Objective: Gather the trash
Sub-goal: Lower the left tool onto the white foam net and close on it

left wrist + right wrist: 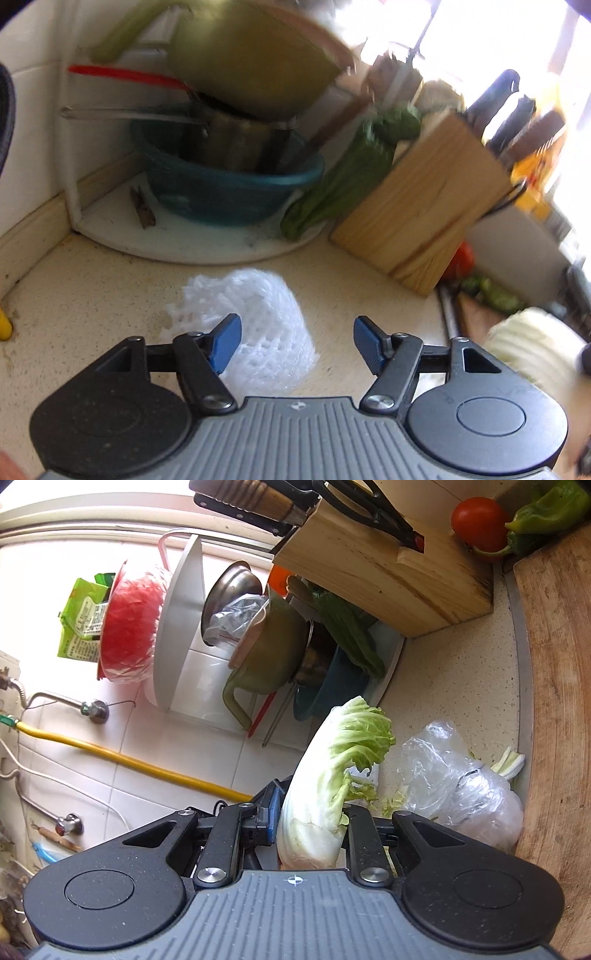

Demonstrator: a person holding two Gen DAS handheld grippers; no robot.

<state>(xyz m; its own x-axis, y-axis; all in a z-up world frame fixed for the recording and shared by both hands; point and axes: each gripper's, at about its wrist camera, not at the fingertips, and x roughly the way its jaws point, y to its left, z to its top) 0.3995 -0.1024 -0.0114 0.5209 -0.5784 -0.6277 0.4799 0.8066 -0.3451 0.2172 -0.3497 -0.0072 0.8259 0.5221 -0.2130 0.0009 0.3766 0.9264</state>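
Lining up left gripper [297, 343], jaws wide, over foam net [255, 328] at lower centre – next: close on it; right gripper [308, 829] clamps cabbage [332, 775].

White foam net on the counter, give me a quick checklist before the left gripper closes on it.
1. Left gripper jaws open: ok.
2. Foam net between the fingers: not ok, it sits toward the left finger, off centre.
3. Net free of other items: ok, it lies alone on the counter.
4. Knife block clear of the closing path: ok, set apart behind.
5. Right gripper secure on the cabbage piece: ok, clamped.
6. Trash bag open to receive: cannot tell.
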